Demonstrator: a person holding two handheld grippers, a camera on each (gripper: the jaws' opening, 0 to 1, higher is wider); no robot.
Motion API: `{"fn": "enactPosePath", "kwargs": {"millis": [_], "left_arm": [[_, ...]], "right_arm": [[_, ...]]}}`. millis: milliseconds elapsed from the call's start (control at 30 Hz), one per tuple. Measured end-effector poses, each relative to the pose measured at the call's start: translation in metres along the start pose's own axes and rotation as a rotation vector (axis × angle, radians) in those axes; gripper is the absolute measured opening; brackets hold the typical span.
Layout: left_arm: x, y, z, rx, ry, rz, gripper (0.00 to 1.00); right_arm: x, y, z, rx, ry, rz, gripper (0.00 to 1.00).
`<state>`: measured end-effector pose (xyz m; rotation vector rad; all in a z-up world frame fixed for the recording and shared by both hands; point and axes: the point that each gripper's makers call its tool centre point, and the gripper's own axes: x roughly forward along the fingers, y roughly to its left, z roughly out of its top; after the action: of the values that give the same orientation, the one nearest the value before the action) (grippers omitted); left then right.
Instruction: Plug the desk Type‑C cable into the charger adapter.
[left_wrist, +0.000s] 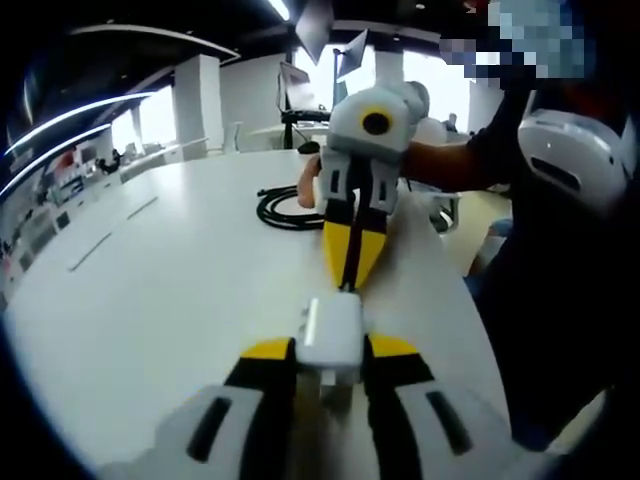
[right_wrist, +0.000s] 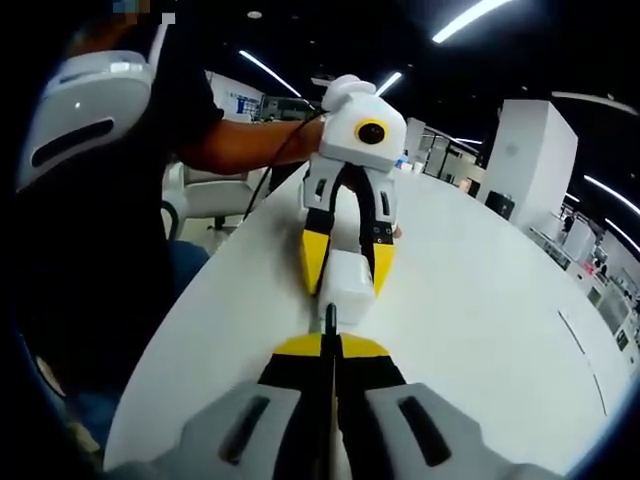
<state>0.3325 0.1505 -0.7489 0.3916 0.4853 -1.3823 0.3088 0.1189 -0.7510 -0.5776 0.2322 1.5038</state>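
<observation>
The left tool (left_wrist: 330, 372) clamps the white charger adapter (left_wrist: 331, 330) above the white table (left_wrist: 170, 300). The right tool (right_wrist: 331, 348), jaws pressed together on the Type-C cable plug (right_wrist: 330, 318), meets the adapter's face; whether it is seated is unclear. The coiled cable (left_wrist: 285, 208) lies near the table's far edge.

The left gripper view looks low along its own jaws across the white table (left_wrist: 150, 300), close up to the adapter (left_wrist: 333, 335), and faces the right gripper (left_wrist: 352, 255) head-on. The right gripper view looks back the opposite way, close to the left gripper (right_wrist: 345, 262). Both share the adapter and the table between them.
</observation>
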Motion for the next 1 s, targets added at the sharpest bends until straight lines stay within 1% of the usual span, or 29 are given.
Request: {"fn": "enactPosePath", "kwargs": {"millis": [300,333,400,467,600,767,1000], "left_arm": [[0.0012,-0.0002,0.0003,0.015,0.01,-0.001,0.24],[0.0014,-0.0001,0.0004,0.012,0.011,-0.001,0.24],[0.001,0.0003,-0.0002,0.016,0.014,-0.001,0.24],[0.0014,0.0002,-0.0005,0.017,0.022,0.0,0.24],[0.0013,0.0002,-0.0009,0.02,0.029,0.001,0.25],[0.0012,-0.0001,-0.0009,0.006,0.014,0.009,0.25],[0.0013,-0.0008,-0.0006,0.011,0.018,0.016,0.25]], "right_arm": [[0.0002,-0.0004,0.0007,0.022,-0.006,0.004,0.0],[0.0022,0.0031,0.0076,0.023,-0.042,0.026,0.0],[-0.0012,-0.0013,0.0029,0.029,-0.012,0.007,0.0],[-0.002,-0.0022,0.0036,0.028,-0.005,0.01,0.0],[-0.0024,-0.0018,0.0034,0.024,0.001,0.007,0.0],[-0.0024,-0.002,0.0028,0.029,-0.005,0.0,0.0],[-0.002,-0.0017,0.0024,0.017,0.002,-0.007,0.01]]}}
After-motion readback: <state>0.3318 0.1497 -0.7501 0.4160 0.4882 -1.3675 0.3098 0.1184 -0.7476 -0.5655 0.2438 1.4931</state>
